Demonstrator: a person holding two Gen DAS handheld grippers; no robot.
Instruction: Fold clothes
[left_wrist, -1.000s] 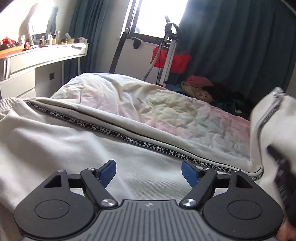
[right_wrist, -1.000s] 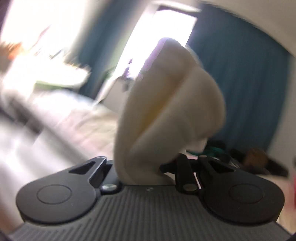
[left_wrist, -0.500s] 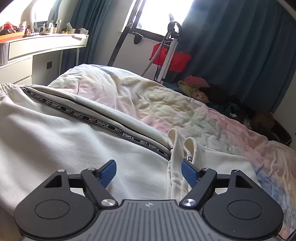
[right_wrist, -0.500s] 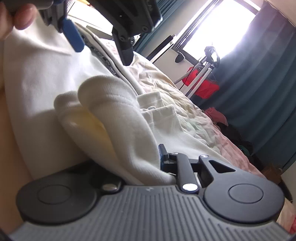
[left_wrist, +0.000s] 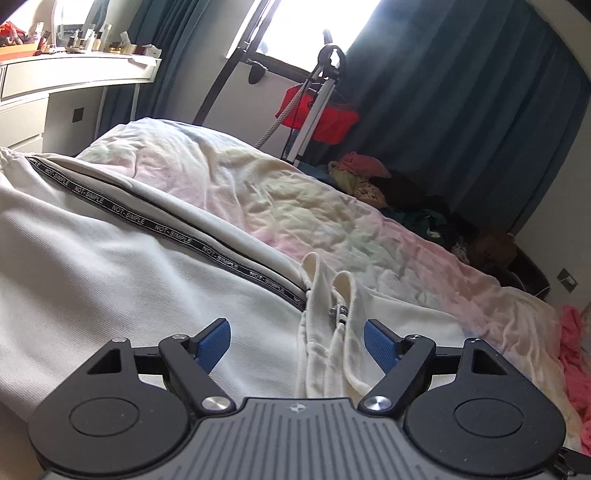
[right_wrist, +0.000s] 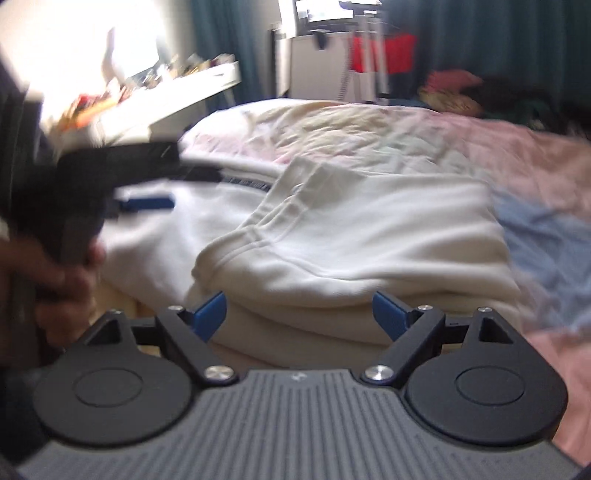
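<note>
A cream zip-up garment (left_wrist: 92, 266) with a black "NOT-SIMPLE" tape along its zip lies spread on the bed. Its folded-over part (left_wrist: 369, 332) lies at the right, with the zip pull (left_wrist: 338, 312) showing. My left gripper (left_wrist: 297, 341) is open and empty, low over the garment near the zip pull. My right gripper (right_wrist: 299, 314) is open and empty, just in front of the garment's folded edge (right_wrist: 351, 251). The right wrist view is blurred; the left gripper (right_wrist: 144, 203) shows at its left.
The bed has a pale pink and yellow quilt (left_wrist: 295, 206). A white dresser (left_wrist: 74, 85) stands at the left. A red bag on a stand (left_wrist: 321, 114) and a clothes pile (left_wrist: 369, 177) lie beyond the bed. Pink cloth (left_wrist: 574, 362) lies at the right.
My right gripper carried a cream fold across onto the garment, let go and drew back open. The left gripper stayed open over the garment.
</note>
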